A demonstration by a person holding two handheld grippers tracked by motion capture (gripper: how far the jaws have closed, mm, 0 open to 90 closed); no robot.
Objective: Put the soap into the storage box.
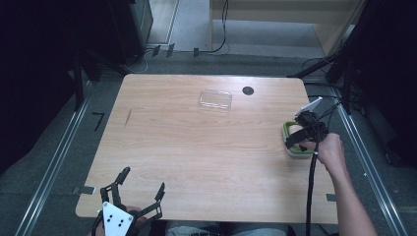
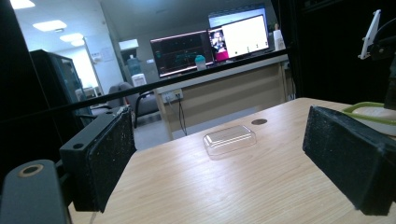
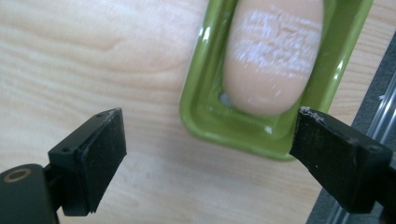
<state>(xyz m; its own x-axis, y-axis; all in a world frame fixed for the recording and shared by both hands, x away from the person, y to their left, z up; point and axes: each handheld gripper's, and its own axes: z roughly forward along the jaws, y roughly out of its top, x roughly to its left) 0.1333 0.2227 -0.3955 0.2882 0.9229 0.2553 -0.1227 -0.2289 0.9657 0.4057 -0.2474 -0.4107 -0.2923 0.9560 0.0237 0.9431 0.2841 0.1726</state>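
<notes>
Right gripper poised over a green tray at the table's right edge.

At centre right of the high view, the right gripper [image 1: 301,132] hangs above the tray [image 1: 285,131], jaws spread, apparently lining up on the pale oblong soap-like bar [image 3: 273,53] lying inside. The left gripper [image 1: 142,188] idles at lower left, jaws also spread wide, holding nothing, probably waiting. A clear lid [image 1: 215,99] sits upper centre on the table [image 1: 196,147], well apart from the tray, perhaps set aside to leave it open.
</notes>
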